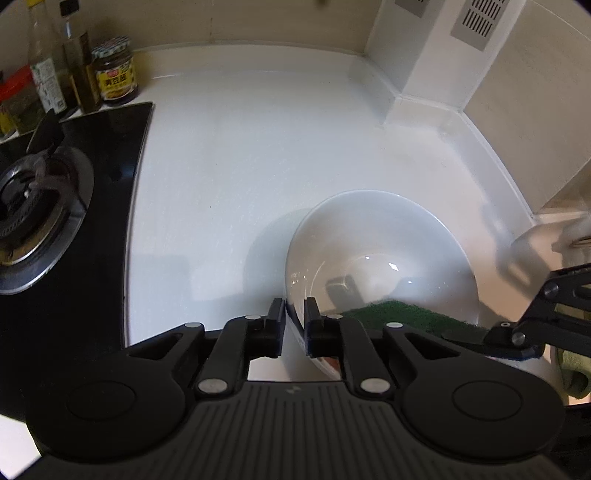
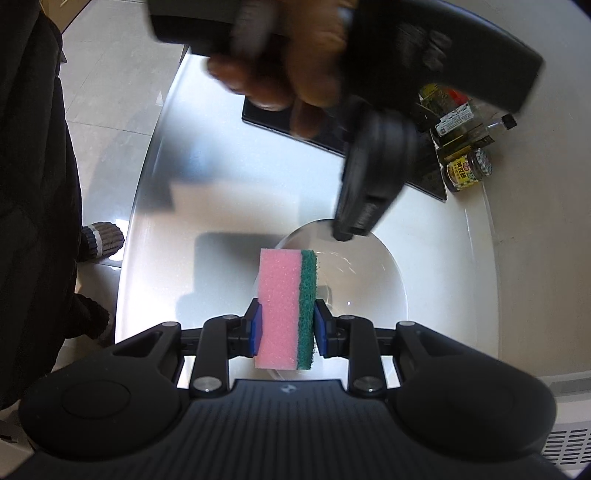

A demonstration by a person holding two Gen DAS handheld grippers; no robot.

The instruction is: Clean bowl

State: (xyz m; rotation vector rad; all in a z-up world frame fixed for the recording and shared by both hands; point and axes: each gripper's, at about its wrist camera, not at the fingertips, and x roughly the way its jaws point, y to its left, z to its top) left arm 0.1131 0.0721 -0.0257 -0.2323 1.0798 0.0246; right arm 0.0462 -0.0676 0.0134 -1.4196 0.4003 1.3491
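White, glossy countertop [image 1: 236,177] filling most of the left wrist view, meeting cream walls [image 1: 258,22] at a raised white lip along the far edge. At the left, a black glass hob [image 1: 107,155] with a steel-ringed gas burner [image 1: 33,221]. Behind the hob, in the far left corner, bottles [image 1: 79,62] and a labelled jar [image 1: 114,72] crowded together. At the far right, a white boxed column with grey vent grilles [image 1: 476,22]. In the right wrist view, pale tiled floor [image 2: 110,92] left of the counter edge. Soft, even light with faint reflections.
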